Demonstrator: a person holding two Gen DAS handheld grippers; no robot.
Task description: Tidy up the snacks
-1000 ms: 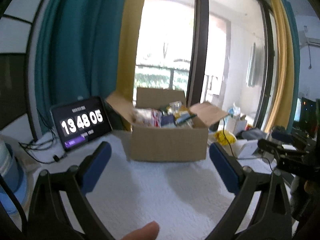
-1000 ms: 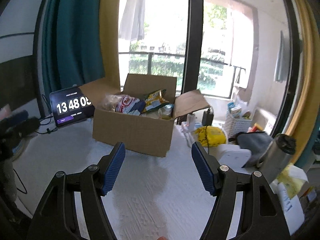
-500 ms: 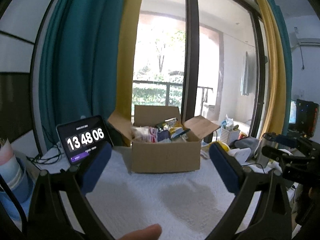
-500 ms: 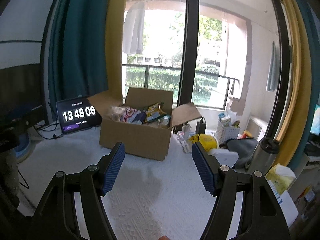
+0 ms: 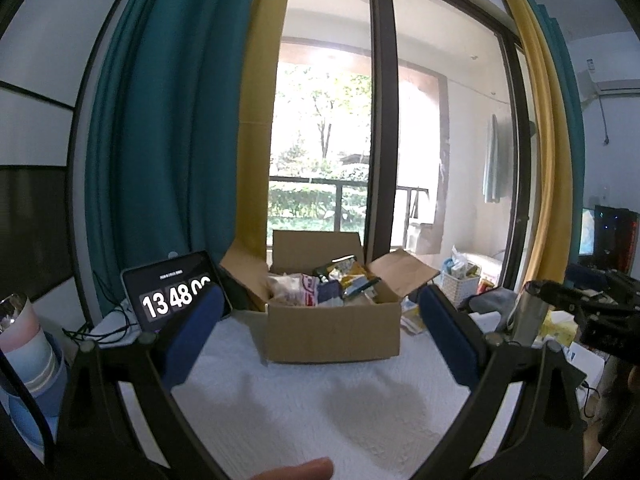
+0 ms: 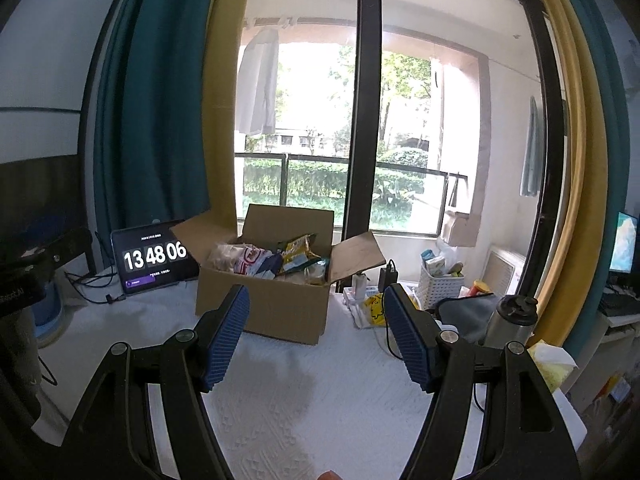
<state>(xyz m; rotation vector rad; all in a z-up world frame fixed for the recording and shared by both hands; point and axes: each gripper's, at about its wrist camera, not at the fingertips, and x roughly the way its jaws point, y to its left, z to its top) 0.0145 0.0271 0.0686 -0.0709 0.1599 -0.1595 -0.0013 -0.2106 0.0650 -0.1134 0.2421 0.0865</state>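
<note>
While both tools hang above the white tablecloth [image 6: 320, 420] with their blue pads spread and nothing between them, the snacks [image 6: 276, 260] sit heaped in an open cardboard box [image 6: 276, 308] near the far edge of the table, flaps folded outward, just beside a tablet [image 6: 154, 258] showing a clock. The left gripper [image 5: 320, 336] and the right gripper [image 6: 316, 332] both face the box from a little way off, touching nothing. Those packets look like crinkly foil and plastic bags, so they should be light, soft and a bit slippery, and whatever is inside may crush under a hard squeeze. A sensible hold would be on a sealed top edge or a flat corner that sticks up above the rim, such as the yellow bag [image 6: 298, 250] near the middle, pinched gently. Reaching down among them risks dragging neighbours out, and the box itself is probably light enough to slide on the cloth if bumped.
</note>
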